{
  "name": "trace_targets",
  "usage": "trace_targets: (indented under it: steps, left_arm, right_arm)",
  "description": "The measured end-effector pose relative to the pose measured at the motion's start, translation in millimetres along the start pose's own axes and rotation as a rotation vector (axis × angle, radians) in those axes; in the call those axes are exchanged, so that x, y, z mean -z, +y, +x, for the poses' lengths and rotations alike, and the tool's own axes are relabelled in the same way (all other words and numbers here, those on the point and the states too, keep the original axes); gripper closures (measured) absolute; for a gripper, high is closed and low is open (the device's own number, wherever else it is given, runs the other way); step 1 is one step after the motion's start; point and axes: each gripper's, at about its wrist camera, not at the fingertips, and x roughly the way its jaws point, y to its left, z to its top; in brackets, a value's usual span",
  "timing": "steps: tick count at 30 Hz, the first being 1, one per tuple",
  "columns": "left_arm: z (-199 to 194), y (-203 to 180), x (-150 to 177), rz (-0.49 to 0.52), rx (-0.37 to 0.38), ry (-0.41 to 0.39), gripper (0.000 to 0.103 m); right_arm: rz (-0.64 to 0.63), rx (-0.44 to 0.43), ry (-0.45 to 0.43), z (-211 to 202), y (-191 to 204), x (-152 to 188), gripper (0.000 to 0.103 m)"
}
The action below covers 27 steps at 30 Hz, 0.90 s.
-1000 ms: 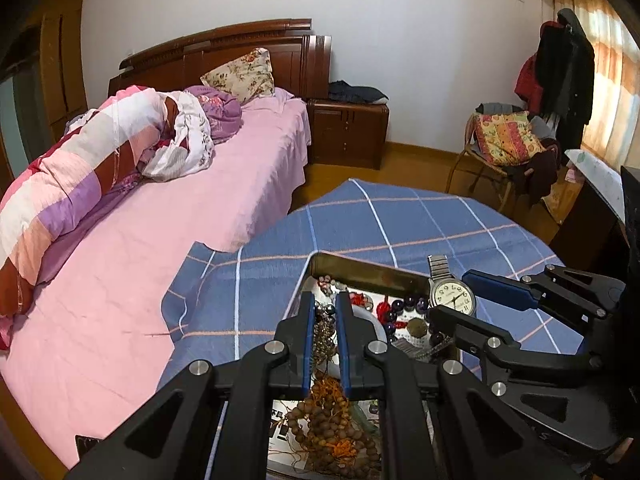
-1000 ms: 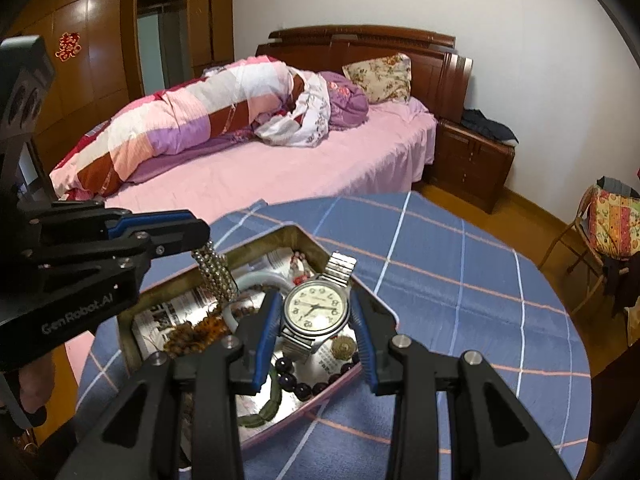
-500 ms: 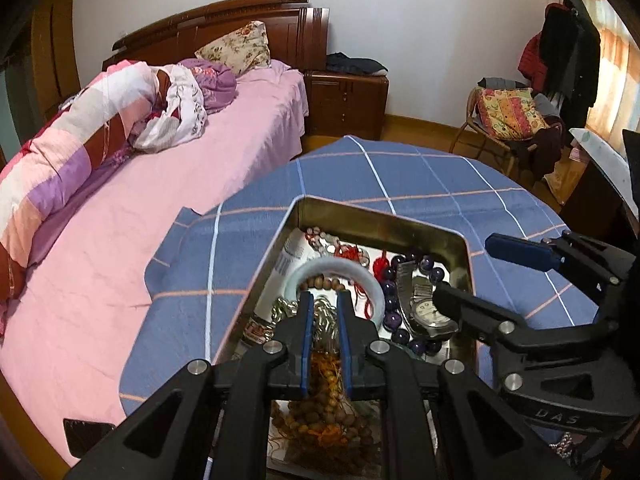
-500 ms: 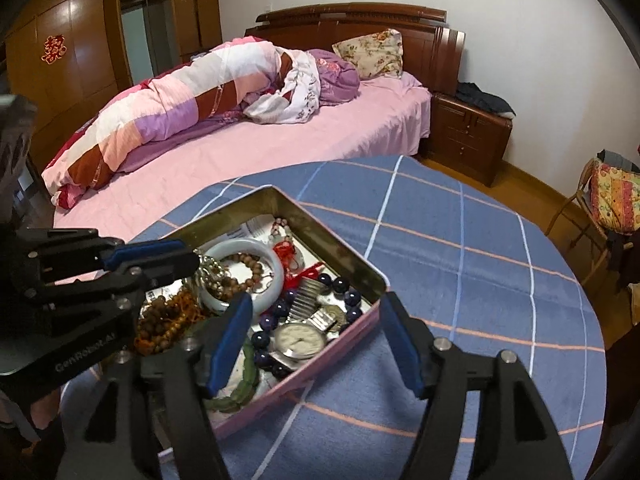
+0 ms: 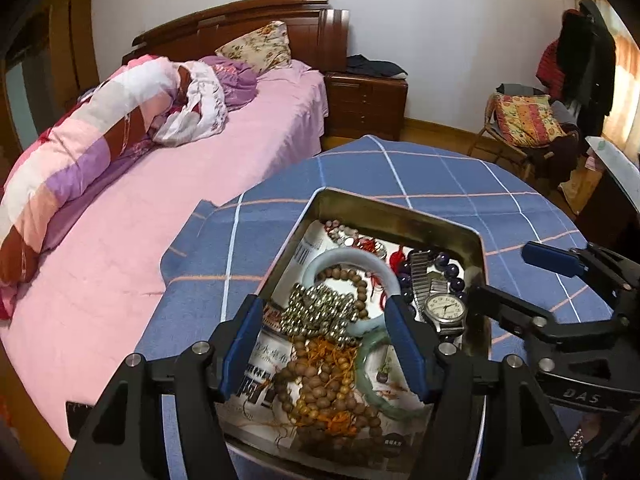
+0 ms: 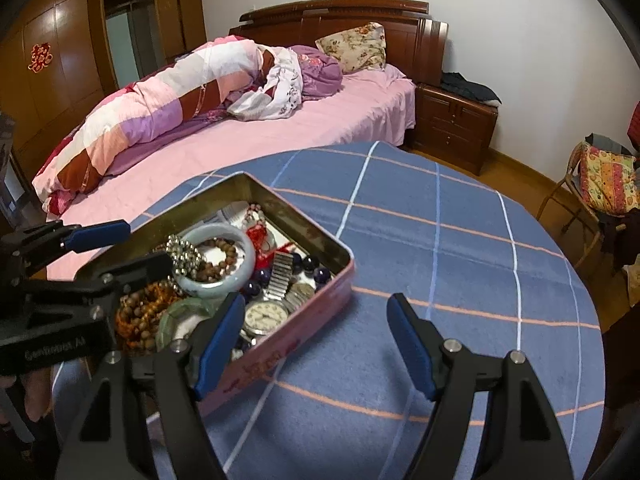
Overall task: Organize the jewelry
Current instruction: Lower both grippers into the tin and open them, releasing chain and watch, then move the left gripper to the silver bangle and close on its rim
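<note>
Where the round table (image 6: 460, 240) with its blue checked cloth meets the pink bed (image 6: 248, 140), a rectangular metal tin (image 6: 308, 236) lies on the cloth near the table's bed-side edge, its long axis running from the near left toward the far centre in the left wrist view. Left gripper (image 5: 324, 336): jaws spread wide and holding nothing, poised over the near half of the tin; half a second ago they were pinched nearly together on the silver bead chain (image 5: 320, 312), which now lies heaped across the pale jade bangle (image 5: 348, 264) and the brown wooden beads (image 5: 324, 392). A green bangle (image 5: 372, 364) lies beside these toward the tin's near right corner. The wristwatch (image 5: 444, 308) rests face up against the tin's right wall, its metal strap stretching along the tin's long axis toward the far wall, among dark purple beads (image 5: 452, 270); a second ago it was held up in the right claw. Right gripper (image 6: 316, 344): jaws wide apart and empty, one finger over the tin's near edge, the other over bare cloth. Printed paper lining (image 5: 260, 368) the tin's floor bears Chinese characters too small to read; "DAS" is lettered on the right gripper body in the left wrist view, and a partly legible "GenRobot.AI" on the left gripper body in the right wrist view.
</note>
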Motion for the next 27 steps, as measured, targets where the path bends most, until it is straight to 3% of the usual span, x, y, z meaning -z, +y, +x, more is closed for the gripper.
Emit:
trace_targets:
  steps: [8, 16, 27]
  left_arm:
    - [-20.4, -12.7, 17.3, 0.025, 0.026, -0.019, 0.039]
    - [-47.0, -44.2, 36.2, 0.149, 0.028, -0.044, 0.039]
    - [-72.4, -74.1, 85.6, 0.261, 0.065, -0.027, 0.039]
  right_arm:
    - [0.000, 0.019, 0.002, -19.8, -9.1, 20.0, 0.022]
    - [-0.014, 0.027, 0.000, -42.3, -12.3, 48.8, 0.022]
    - [-0.011, 0.074, 0.021, -85.5, -32.1, 117.0, 0.022]
